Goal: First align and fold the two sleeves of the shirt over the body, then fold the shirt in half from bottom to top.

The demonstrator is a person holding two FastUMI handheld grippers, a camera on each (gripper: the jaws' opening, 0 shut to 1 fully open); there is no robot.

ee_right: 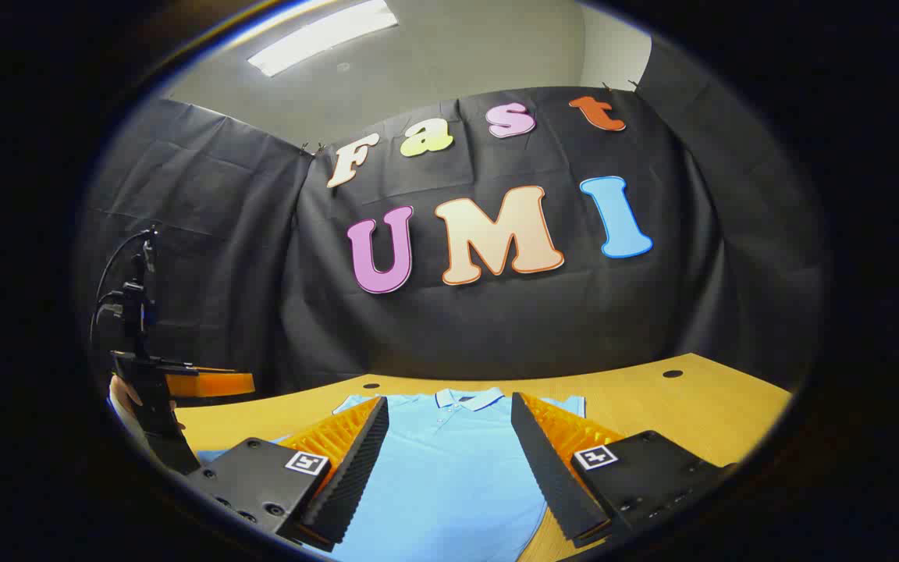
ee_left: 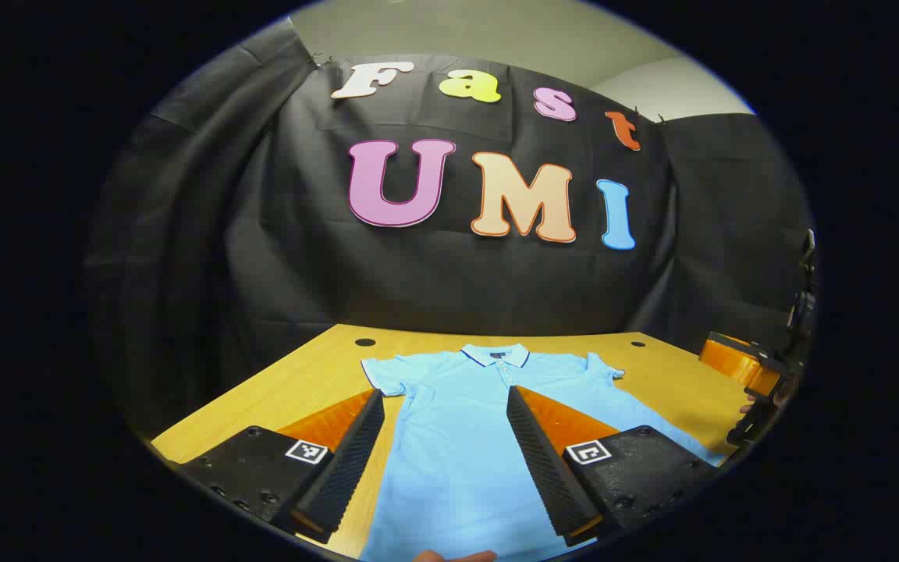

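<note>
A light blue polo shirt (ee_left: 457, 437) lies flat on the wooden table (ee_left: 301, 382), collar toward the far wall, both short sleeves spread out. My left gripper (ee_left: 443, 406) hovers open above the shirt's lower body, nothing between its fingers. In the right gripper view the same shirt (ee_right: 449, 468) spreads under my right gripper (ee_right: 449, 417), which is also open and holds nothing. The right gripper (ee_left: 754, 375) shows at the far right of the left gripper view, and the left gripper (ee_right: 161, 390), held by a hand, at the far left of the right gripper view.
The table (ee_right: 691, 406) has small round holes (ee_left: 364, 342) near its back edge. Black cloth walls close in the booth behind and to both sides. Bare wood lies left and right of the shirt.
</note>
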